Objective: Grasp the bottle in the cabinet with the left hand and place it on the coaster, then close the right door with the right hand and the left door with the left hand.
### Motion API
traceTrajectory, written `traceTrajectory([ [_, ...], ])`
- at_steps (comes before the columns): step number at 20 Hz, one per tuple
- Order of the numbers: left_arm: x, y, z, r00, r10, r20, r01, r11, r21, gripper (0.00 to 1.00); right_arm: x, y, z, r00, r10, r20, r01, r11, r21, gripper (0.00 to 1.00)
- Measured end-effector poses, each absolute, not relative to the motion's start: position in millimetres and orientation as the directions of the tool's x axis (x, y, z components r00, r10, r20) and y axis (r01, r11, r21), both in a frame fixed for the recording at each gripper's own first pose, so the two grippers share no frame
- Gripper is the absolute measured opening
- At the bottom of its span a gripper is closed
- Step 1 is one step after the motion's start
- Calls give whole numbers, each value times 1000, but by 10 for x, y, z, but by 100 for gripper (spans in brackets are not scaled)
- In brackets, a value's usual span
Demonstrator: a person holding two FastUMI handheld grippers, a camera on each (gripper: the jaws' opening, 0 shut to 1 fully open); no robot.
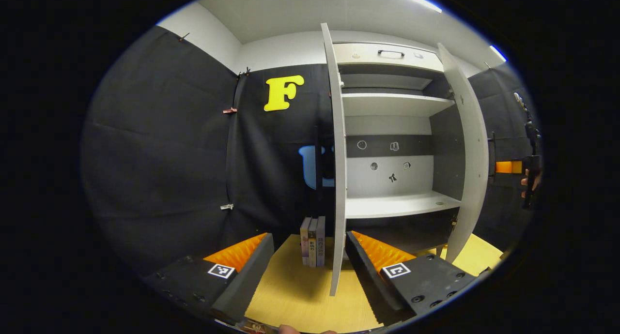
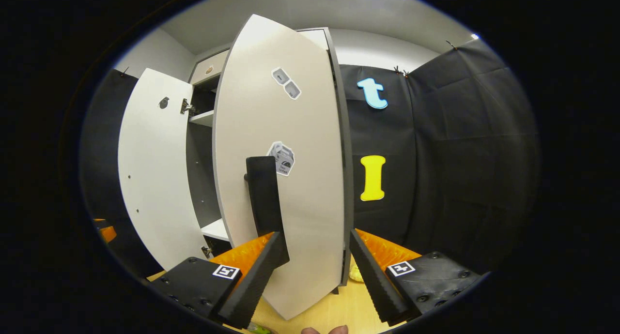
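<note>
Both our grippers are spread, holding nothing: left gripper (image 1: pixel 310 264) faces the left door (image 1: pixel 337 179) edge-on; right gripper (image 2: pixel 315 271) straddles the right door (image 2: pixel 286 179) bottom edge.

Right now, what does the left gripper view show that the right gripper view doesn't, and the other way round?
Left gripper view: the cabinet's inside with its shelves, books standing on the table beside the left door, and the right gripper far off in a hand. Right gripper view: the outer face of the right door, with stickers and a black handle. Shared: both doors open, the wooden table, each view's own fingers spread apart.
</note>
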State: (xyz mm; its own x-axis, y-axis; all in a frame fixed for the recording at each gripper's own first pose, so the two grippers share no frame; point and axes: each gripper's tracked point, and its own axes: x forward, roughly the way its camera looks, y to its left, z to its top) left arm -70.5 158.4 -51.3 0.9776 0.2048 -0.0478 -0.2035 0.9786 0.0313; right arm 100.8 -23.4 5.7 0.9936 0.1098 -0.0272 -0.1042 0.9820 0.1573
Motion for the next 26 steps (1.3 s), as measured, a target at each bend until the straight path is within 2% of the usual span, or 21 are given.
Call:
traceTrajectory([
  [13,-675,1828,-529,970,237,-58,-235,971,45,95,1622,489,39,987,160,-12,-157,979,130,95],
  [21,-652,1946,-575,965,251,-74,-248,968,41,95,1874,651,29,990,138,9,-138,981,137,95],
  [26,-622,1940,-575,971,221,-88,-224,974,-34,95,1960,711,20,993,117,17,-119,983,140,95],
])
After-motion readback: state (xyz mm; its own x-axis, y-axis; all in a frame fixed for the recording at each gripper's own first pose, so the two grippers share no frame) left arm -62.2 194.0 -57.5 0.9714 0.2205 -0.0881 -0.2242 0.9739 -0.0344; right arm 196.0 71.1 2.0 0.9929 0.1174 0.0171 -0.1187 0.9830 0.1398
